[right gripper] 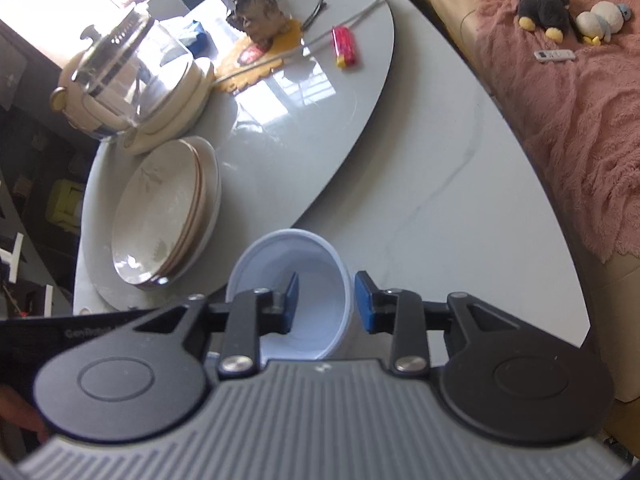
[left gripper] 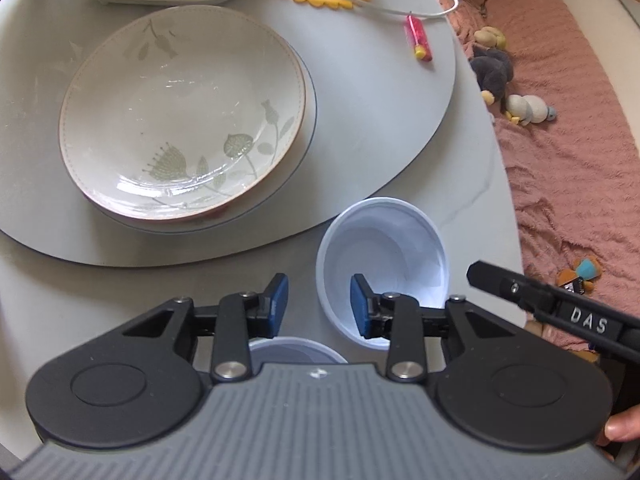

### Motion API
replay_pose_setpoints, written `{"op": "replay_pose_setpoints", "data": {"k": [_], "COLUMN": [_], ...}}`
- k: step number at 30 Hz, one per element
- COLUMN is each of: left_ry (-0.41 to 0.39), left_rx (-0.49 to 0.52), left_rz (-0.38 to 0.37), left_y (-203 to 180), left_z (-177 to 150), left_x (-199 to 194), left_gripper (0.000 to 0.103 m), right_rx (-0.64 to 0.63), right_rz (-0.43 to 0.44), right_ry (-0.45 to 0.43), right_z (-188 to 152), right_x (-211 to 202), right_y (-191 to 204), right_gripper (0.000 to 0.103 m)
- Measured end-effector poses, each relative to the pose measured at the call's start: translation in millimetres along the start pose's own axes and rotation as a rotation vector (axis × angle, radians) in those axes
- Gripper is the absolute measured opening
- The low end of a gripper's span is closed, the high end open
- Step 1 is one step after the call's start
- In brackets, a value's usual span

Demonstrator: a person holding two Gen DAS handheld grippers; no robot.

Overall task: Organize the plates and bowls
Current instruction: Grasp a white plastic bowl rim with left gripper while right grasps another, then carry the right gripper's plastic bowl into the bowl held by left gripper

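A stack of floral plates (left gripper: 180, 116) sits on the grey turntable (left gripper: 380, 120); it also shows in the right wrist view (right gripper: 168, 212). A pale blue bowl (left gripper: 384, 248) stands on the table's front part. My left gripper (left gripper: 319, 304) is open, its right pad just inside that bowl's near rim. A second pale blue bowl (left gripper: 296, 350) lies under it, mostly hidden. In the right wrist view my right gripper (right gripper: 326, 300) is open and straddles the right wall of a pale blue bowl (right gripper: 296, 280), left pad inside, right pad outside. The right gripper's tip (left gripper: 496, 276) shows beside the bowl.
A glass-lidded electric pot (right gripper: 132, 80), a yellow mat (right gripper: 256, 56) with a figurine, a red lighter (right gripper: 345, 46) and a white cable (right gripper: 360, 12) lie at the turntable's far side. A pink-covered sofa (right gripper: 560, 100) with plush toys borders the table's right edge.
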State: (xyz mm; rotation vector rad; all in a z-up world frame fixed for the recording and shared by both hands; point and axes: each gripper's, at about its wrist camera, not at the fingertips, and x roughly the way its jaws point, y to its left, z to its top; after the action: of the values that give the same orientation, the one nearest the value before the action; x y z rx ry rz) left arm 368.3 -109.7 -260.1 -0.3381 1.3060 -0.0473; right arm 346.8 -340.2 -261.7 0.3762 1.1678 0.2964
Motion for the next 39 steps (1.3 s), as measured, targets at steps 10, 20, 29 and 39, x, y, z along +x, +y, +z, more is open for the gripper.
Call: {"op": "replay_pose_setpoints", "data": {"k": [10,20,29,39], "left_ry": [0.024,0.029,0.043,0.001], "left_rx": [-0.009,0.002,-0.038,-0.044], "left_rz": [0.02,0.033,0.015,-0.022], "left_y": [-8.5,-16.0,-7.2,-6.1], "left_z": [2.3,7.4,9.3,5.9], "left_x": [28.1,43.6,50.7,31.8], "left_gripper": [0.038,0.025,0.007,0.007], "right_rx": [0.005,0.004,-0.013,-0.039], "right_rz": [-0.012,-0.024,-0.054,-0.041], "right_ry": [0.081,0.117,0.139,0.138], "right_z": [-6.5,-4.6,-2.2,0.9], "right_x": [26.9,44.2,51.5,41.3], "right_y": [-5.6,-4.9,-1.4,-0.5], "right_gripper": [0.033,0.029,0.02,0.016]}}
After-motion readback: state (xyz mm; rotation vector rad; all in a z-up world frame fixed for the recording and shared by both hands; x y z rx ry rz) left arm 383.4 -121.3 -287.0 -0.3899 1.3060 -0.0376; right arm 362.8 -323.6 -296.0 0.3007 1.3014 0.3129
